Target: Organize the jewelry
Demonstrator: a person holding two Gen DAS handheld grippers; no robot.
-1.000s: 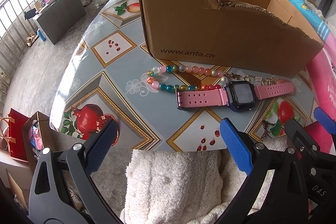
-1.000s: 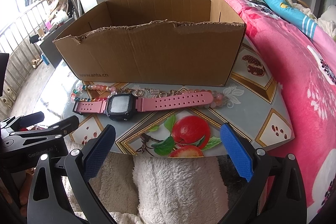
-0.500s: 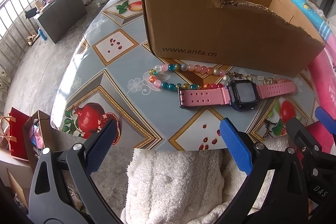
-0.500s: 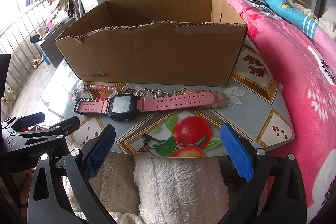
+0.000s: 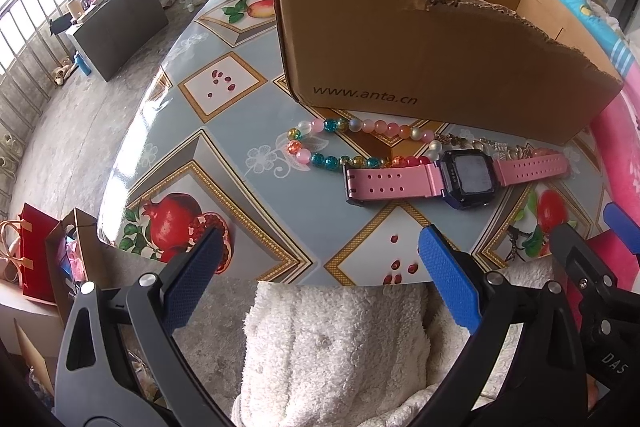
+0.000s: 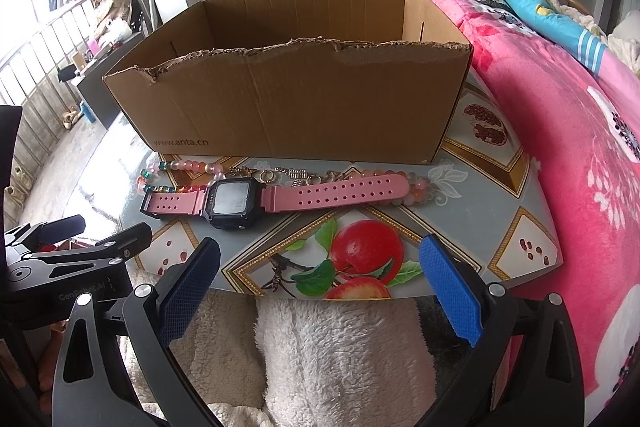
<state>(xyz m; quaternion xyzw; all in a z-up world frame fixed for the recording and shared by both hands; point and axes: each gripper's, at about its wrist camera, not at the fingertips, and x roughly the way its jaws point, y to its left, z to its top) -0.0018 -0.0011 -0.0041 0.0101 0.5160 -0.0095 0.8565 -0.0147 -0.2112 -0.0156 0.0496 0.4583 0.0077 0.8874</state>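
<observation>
On table (image 6: 472, 195), one watch (image 6: 276, 195), one bead strand (image 5: 360, 127), one box (image 6: 304, 107)

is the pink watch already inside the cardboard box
No, the pink watch lies flat on the table in front of the cardboard box.

We count one cardboard box (image 6: 304, 107) on one fruit-patterned table (image 6: 500, 211). In front of it we see one pink-strapped watch (image 6: 276, 197), one string of coloured beads (image 5: 352, 143) and a small tangle of metal chain (image 6: 288, 175) whose pieces we cannot count. We hold two grippers, the left gripper (image 5: 320, 275) and the right gripper (image 6: 320, 275), each with two blue-padded fingers.
</observation>
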